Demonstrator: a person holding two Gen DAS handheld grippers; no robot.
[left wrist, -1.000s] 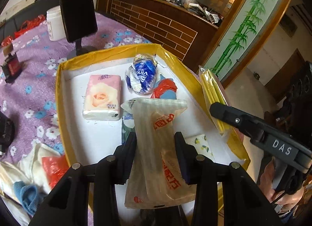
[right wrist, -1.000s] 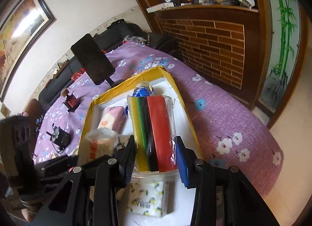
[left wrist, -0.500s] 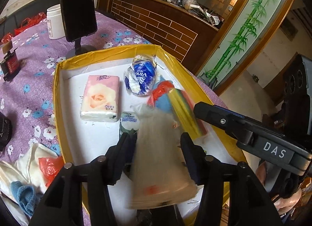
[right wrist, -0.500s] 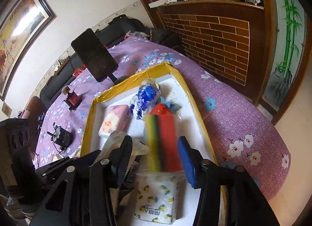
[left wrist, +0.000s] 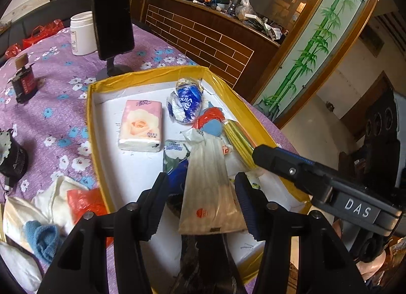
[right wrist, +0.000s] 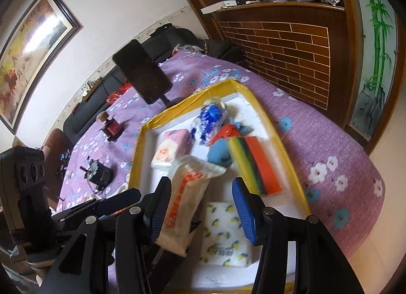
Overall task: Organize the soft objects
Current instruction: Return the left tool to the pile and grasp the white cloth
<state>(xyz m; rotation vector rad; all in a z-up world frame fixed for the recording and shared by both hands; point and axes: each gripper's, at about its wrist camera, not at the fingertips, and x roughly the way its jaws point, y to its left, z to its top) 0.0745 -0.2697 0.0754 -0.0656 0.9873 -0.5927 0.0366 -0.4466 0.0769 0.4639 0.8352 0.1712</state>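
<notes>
Nearby, phone stand [left wrist: 111, 19] behind tray [left wrist: 89, 106]; left tool [left wrist: 201, 192], right tool [right wrist: 200, 197] gape, gripping nothing.

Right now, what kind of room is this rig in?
Most likely a home living or dining room, not a lab. A table with a purple floral tablecloth, a dark sofa along the wall under a framed painting, and a cluttered wooden counter faced with brick pattern.

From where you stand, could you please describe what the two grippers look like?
Both are matte black plastic with silver pivot screws. The left gripper has dark blue ribbed pads; the right gripper has brighter blue pads. Seen from the left camera, the right one's side carries white "DAS" lettering and a blue ribbed strip.
</notes>
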